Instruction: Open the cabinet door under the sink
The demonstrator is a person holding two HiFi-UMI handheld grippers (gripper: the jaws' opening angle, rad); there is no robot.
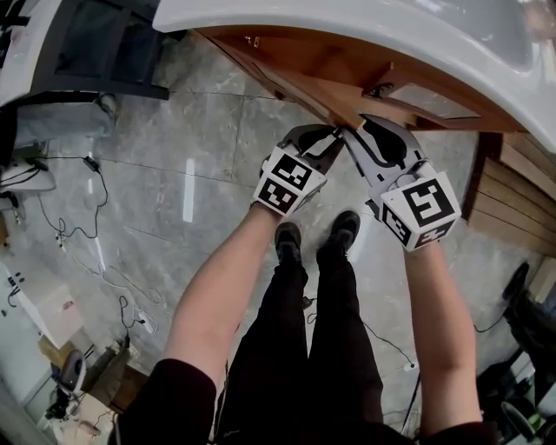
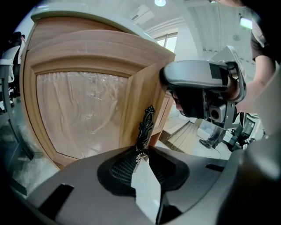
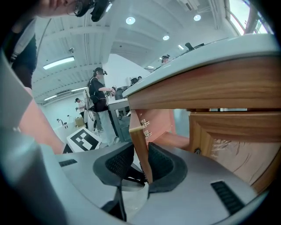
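The door (image 2: 83, 110) stands ajar under the sink (image 1: 365, 26), the left gripper's (image 2: 141, 154) jaws clamped on its slim metal handle (image 2: 145, 125), the right gripper's (image 3: 142, 166) on its free edge. It is stiff hinged wood, probably light to swing; the edge looks the surer hold.

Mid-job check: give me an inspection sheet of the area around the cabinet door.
Surface: grey tiled floor under the white sink counter.
Job's things: cabinet door partly open, hinges showing; dark ornate handle on it.
Clutter: pale box by the floor's left edge.
Grippers: left gripper shut on the handle; right gripper shut on the cabinet door's free edge.
Cables: black cables trail over the floor.
Surroundings: people at benches behind.
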